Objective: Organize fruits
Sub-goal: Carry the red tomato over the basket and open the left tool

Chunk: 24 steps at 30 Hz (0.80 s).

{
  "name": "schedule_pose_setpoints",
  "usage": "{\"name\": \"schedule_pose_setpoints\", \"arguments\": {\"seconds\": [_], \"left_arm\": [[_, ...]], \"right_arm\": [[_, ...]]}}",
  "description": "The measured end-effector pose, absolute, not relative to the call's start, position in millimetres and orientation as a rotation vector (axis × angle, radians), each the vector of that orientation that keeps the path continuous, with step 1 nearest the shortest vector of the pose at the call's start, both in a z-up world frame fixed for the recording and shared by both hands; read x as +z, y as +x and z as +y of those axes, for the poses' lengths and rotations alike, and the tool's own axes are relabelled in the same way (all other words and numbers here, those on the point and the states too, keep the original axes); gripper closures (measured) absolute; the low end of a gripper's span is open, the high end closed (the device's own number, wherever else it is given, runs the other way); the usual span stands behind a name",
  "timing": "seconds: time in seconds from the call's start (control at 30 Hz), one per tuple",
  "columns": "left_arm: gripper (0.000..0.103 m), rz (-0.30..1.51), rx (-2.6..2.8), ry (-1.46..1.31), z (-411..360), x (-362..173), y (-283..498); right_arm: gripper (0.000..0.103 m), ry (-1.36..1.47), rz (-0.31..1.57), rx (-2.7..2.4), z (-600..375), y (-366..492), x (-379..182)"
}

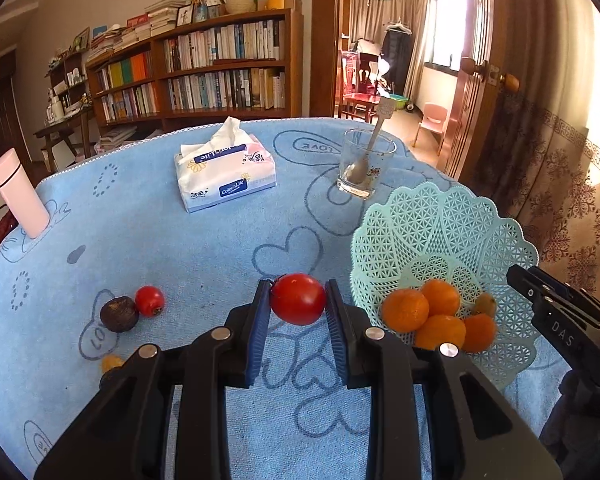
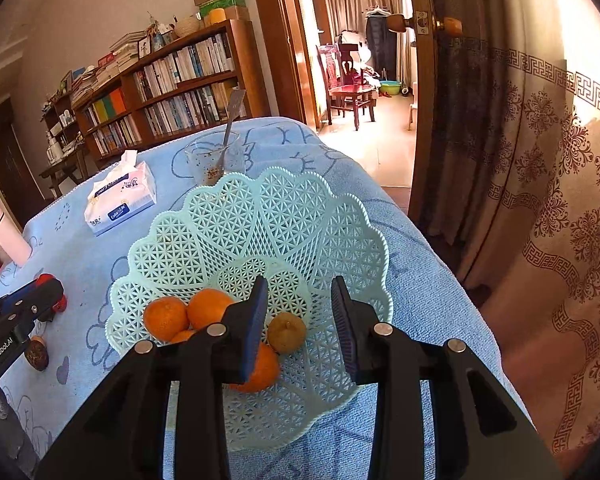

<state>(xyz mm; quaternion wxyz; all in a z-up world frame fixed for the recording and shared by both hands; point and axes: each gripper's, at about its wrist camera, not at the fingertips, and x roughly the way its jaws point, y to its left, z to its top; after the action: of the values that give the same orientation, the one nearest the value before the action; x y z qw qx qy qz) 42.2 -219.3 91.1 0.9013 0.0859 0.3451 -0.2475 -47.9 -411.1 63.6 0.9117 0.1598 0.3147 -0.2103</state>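
Observation:
My left gripper (image 1: 298, 300) is shut on a red tomato (image 1: 297, 299) and holds it above the blue cloth, left of the mint lattice basket (image 1: 440, 220). The basket holds several oranges (image 1: 405, 309) and one small yellowish fruit (image 2: 286, 332). My right gripper (image 2: 300, 320) is open and empty over the basket (image 2: 300, 216), with the oranges (image 2: 209, 307) to its left. On the cloth to the left lie a second small tomato (image 1: 149, 300), a dark round fruit (image 1: 119, 314) and a small orange fruit (image 1: 111, 362), partly hidden by my left gripper.
A tissue pack (image 1: 224, 172) and a glass with a spoon (image 1: 364, 164) stand at the back of the table. A pink bottle (image 1: 18, 196) stands at the far left edge. The table drops off to the right towards a curtain and a door.

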Motion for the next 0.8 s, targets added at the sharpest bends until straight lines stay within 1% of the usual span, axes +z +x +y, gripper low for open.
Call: {"name": "schedule_pose_setpoints", "arguments": {"seconds": [0.4, 0.67, 0.73, 0.77, 0.8], "left_arm": [[0.075, 0.737, -0.625, 0.215, -278, 85, 48], [0.073, 0.735, -0.661, 0.223, -298, 82, 49], [0.064, 0.734, -0.658, 0.216, -298, 82, 50], [0.053, 0.727, -0.651, 0.211, -296, 83, 50], [0.047, 0.713, -0.642, 0.210, -294, 84, 50]], "right_arm": [[0.069, 0.343, 0.625, -0.449, -416, -54, 60], [0.069, 0.350, 0.616, -0.445, -417, -55, 58], [0.069, 0.352, 0.614, -0.447, -417, -55, 58], [0.069, 0.352, 0.612, -0.447, -417, -55, 59], [0.069, 0.352, 0.611, -0.449, -417, -55, 59]]}}
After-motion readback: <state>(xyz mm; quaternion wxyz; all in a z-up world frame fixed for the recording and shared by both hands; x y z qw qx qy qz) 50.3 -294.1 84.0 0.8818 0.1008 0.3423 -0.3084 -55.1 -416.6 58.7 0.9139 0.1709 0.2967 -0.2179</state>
